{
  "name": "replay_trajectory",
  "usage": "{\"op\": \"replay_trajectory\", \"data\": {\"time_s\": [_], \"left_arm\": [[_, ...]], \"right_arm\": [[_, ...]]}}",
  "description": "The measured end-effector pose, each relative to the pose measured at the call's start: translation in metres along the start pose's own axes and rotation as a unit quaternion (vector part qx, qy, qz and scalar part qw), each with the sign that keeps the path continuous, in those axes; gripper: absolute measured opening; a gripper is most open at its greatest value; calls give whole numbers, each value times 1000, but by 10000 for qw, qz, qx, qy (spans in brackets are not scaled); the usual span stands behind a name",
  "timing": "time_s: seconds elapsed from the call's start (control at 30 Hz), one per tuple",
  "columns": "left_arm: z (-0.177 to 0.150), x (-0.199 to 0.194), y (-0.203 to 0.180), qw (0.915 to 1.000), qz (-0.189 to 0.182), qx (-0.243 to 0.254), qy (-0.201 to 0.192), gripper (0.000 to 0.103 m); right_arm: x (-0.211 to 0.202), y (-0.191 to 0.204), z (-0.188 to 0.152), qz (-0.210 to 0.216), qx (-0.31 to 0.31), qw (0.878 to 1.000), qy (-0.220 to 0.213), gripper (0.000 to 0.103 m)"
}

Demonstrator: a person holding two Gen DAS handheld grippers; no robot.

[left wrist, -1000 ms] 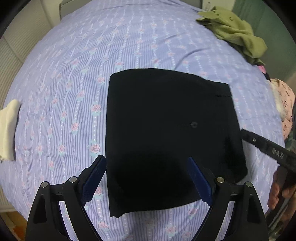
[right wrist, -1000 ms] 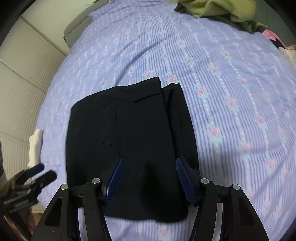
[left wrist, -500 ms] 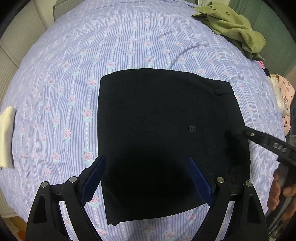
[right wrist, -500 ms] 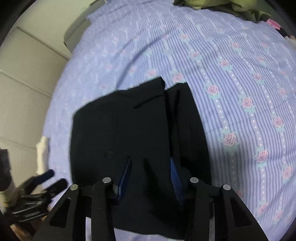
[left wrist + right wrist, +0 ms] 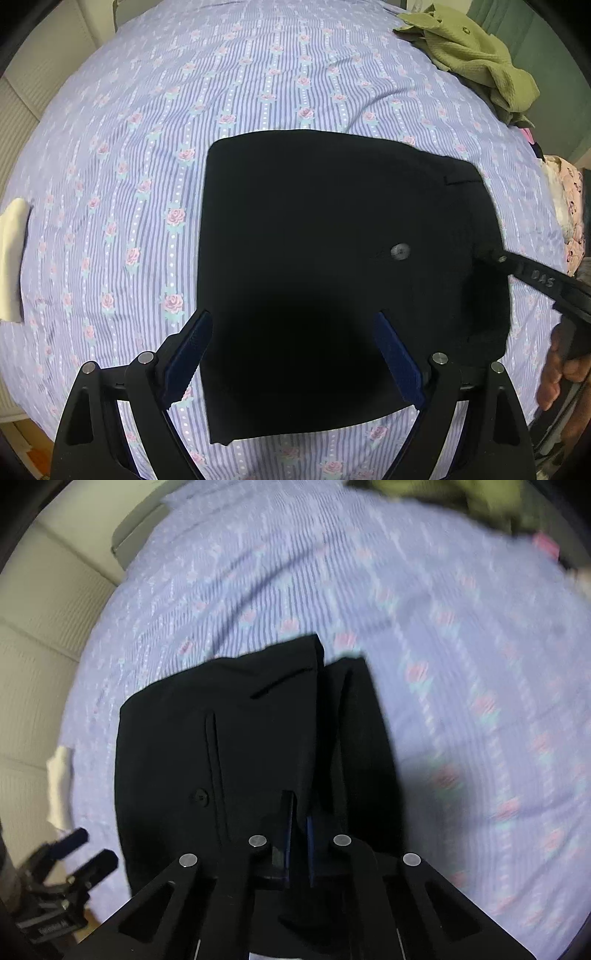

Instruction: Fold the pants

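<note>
Now that the right gripper [image 5: 298, 834] has just closed its jaws, pinching the near edge of the folded black fabric pants [image 5: 332, 266] on the striped floral bedsheet [image 5: 147, 147], while the left gripper [image 5: 291, 354] hovers spread and empty, another fold can probably begin.

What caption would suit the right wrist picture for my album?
Right gripper pinched shut on folded black pants lying on a flowered bedsheet.

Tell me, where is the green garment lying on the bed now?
In the left wrist view, the green garment lies crumpled at the upper right of the striped bedsheet, well beyond the black pants and not touching them.
</note>
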State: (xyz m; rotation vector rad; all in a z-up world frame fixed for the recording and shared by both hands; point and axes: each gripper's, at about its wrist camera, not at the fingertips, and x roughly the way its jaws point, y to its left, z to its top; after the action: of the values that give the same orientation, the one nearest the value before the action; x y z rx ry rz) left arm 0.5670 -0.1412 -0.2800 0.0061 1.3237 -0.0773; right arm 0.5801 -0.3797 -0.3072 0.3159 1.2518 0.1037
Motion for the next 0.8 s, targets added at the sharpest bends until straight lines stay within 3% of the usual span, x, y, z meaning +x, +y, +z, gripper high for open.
{"op": "replay_trajectory", "data": {"time_s": [0.07, 0.23, 0.53, 0.6, 0.67, 0.8], "left_arm": [[-1, 0, -1, 10000, -5, 10, -4, 89], [-4, 2, -6, 10000, -28, 20, 60, 89], [-6, -4, -11, 9998, 36, 189, -27, 89], [-6, -7, -9, 9998, 64, 171, -62, 89], [-6, -10, -7, 9998, 87, 165, -104, 89], [-9, -15, -1, 9997, 169, 117, -157, 89]], "right_arm": [[-6, -4, 2, -124, -29, 9999, -63, 6], [13, -25, 5, -169, 135, 9994, 251, 7], [16, -13, 3, -690, -176, 9971, 259, 10], [15, -10, 3, -947, -251, 9948, 284, 19], [13, -10, 1, -1131, -323, 9926, 310, 21], [5, -16, -2, -1557, -327, 9866, 357, 52]]}}
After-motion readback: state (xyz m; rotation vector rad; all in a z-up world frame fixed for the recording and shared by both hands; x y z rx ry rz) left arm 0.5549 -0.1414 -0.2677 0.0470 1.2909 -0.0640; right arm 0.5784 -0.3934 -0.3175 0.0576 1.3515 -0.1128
